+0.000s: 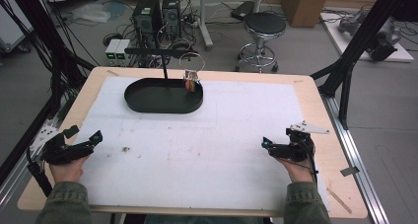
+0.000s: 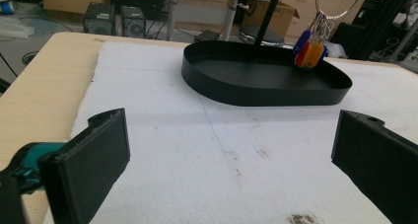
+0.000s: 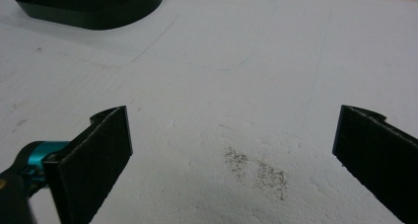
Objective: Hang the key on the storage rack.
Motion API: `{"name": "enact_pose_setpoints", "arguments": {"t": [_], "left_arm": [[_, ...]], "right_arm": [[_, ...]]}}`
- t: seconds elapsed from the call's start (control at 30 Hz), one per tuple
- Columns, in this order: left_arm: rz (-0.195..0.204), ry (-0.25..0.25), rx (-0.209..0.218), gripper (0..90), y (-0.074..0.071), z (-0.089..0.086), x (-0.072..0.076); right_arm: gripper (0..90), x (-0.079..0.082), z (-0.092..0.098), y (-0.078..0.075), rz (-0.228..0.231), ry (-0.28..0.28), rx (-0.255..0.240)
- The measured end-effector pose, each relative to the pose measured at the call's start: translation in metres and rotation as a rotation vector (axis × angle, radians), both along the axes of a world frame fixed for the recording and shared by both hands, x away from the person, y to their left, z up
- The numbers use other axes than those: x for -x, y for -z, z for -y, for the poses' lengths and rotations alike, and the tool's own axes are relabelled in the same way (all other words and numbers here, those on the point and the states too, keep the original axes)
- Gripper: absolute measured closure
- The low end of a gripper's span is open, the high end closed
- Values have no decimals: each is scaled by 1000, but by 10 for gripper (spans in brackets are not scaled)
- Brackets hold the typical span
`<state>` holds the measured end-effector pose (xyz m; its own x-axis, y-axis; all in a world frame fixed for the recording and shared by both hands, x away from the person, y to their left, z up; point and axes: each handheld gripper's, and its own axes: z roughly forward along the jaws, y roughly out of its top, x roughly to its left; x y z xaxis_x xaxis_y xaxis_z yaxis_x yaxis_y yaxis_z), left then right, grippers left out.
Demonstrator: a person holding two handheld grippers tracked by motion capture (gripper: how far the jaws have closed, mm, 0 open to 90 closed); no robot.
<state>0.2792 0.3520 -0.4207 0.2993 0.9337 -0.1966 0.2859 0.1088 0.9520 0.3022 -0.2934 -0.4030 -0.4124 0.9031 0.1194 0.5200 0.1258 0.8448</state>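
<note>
Looking down from the high view, you hold your left gripper (image 1: 96, 136) and right gripper (image 1: 266, 144) low over the white foam sheet (image 1: 207, 150) on the table (image 1: 315, 93), well apart; at that size you cannot tell how their jaws stand. Far ahead of both sits a black oval tray (image 1: 162, 96) with a thin post whose crossbar carries a wire ring and a bunch of coloured tags (image 1: 191, 81). Beyond the table you see a stool (image 1: 263, 29), computer towers (image 1: 157, 12) and floor cables.

In the left gripper view your jaws are spread wide with nothing between them; the tray (image 2: 266, 88) lies ahead, the tags (image 2: 309, 51) hanging over its far right end, the ring cut off at the top.

In the right gripper view your jaws gape equally, a dark speckled smudge (image 3: 256, 172) on the foam between them, the tray (image 3: 88, 9) cropped at upper left.
</note>
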Motion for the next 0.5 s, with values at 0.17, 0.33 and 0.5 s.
{"name": "enact_pose_setpoints", "arguments": {"t": [0.17,0.33,0.5], "left_arm": [[2,0,5,17,0,0,0],[4,3,9,17,0,0,0],[5,8,13,17,0,0,0]], "right_arm": [[5,8,1,3,54,17,-17],[5,17,2,-1,121,39,-26],[5,19,3,-1,140,53,-18]]}}
